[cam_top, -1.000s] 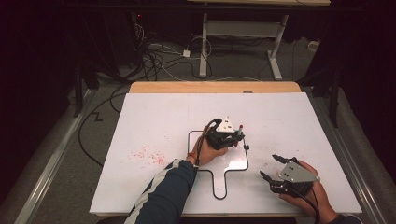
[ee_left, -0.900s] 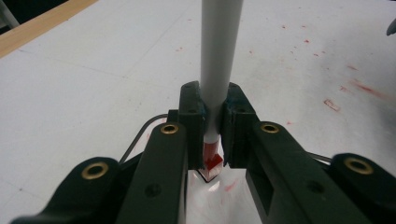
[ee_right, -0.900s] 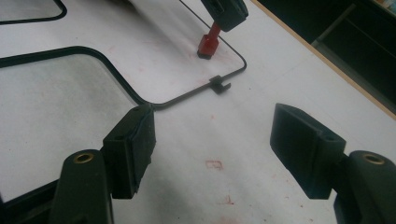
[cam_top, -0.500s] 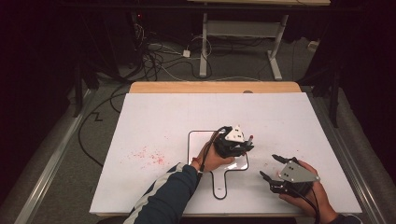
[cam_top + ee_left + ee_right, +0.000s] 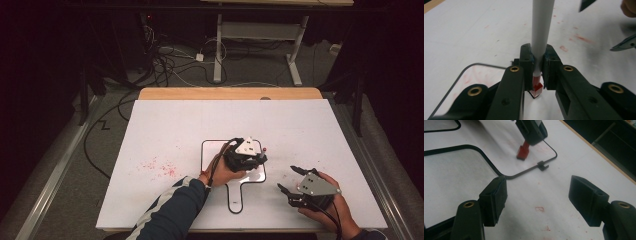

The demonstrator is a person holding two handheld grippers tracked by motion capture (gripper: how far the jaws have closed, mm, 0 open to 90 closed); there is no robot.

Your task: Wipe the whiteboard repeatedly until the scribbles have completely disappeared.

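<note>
White round marker [image 5: 541,32] clamped in left tool [image 5: 538,75] | red chisel tip on glossy board [image 5: 212,150] | right tool [image 5: 537,195] agape

The left gripper [image 5: 261,159] is black with a pale three-cornered plate on top; its jaws carry brass-ringed screw holes and flat black pads [image 5: 527,66]. A black cable [image 5: 216,165] trails along a dark blue sleeve [image 5: 172,212] with light stripes. The right gripper [image 5: 289,179] is black under a grey plate, with blocky pads [image 5: 495,198].
</note>
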